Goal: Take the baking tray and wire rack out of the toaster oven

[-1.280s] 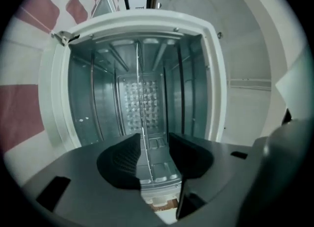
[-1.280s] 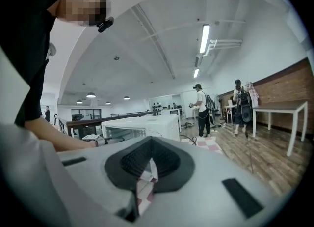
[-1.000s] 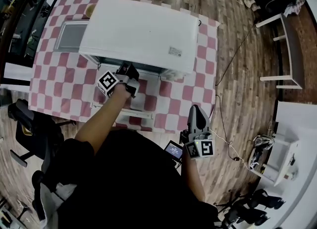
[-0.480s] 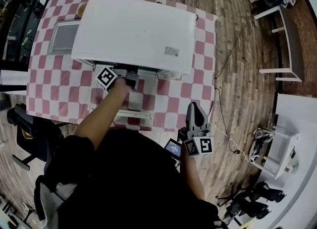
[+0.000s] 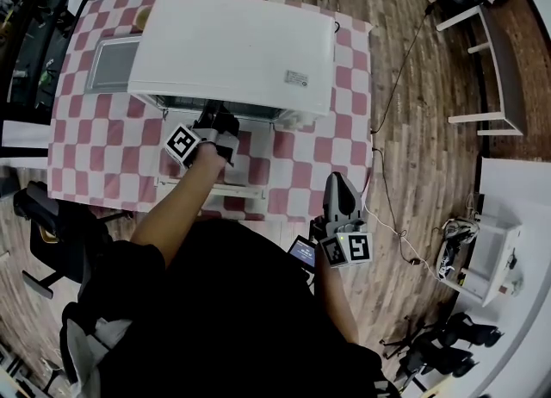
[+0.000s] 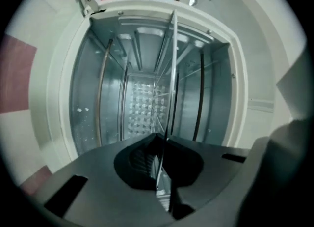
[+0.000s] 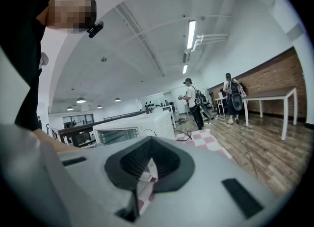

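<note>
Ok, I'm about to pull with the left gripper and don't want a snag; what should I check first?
1. Left gripper jaws, just closed, pinch the thin metal wire rack: ok.
2. White toaster oven open at the front: ok.
3. Rack free in its side guides: cannot tell.
4. Right gripper empty, away from the oven: ok.
5. Grey rectangular baking tray already out, on the pink checked tablecloth: ok.
</note>
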A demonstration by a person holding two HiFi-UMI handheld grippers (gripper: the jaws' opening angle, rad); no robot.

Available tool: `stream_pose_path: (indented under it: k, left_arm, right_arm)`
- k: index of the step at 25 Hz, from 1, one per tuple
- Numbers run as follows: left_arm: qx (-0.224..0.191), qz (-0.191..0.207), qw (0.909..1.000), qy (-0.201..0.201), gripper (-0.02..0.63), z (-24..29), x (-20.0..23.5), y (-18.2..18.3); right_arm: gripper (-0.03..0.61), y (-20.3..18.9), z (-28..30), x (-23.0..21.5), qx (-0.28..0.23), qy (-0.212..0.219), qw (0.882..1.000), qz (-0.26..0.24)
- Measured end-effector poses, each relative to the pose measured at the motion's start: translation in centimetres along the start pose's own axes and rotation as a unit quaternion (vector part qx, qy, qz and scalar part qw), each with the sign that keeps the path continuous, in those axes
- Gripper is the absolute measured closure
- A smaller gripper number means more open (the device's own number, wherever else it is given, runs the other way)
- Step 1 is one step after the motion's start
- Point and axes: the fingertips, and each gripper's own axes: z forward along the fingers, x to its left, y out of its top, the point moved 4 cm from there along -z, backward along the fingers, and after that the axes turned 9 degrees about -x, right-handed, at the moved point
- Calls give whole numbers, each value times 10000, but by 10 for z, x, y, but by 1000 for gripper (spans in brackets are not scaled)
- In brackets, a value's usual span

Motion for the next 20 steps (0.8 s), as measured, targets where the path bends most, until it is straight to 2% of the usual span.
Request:
stream_pose_path:
  k: [5, 9, 13, 20]
  left_arm:
    - [24, -101, 9999, 67, 620, -38, -2, -4]
    - [64, -123, 9998, 114, 620, -72, -6, -7]
    - [76, -187, 9997, 137, 621, -109, -11, -12]
    - [112, -180, 9997, 97, 621, -171, -21, -14]
  right_arm:
    - [575, 4, -14, 13, -120, 97, 9998, 124]
    - [575, 0, -34, 19, -135, 208, 9997, -46]
    - [575, 2, -52, 36, -367, 390, 9985, 140]
    - [575, -7, -90, 64, -347, 653, 9973, -29]
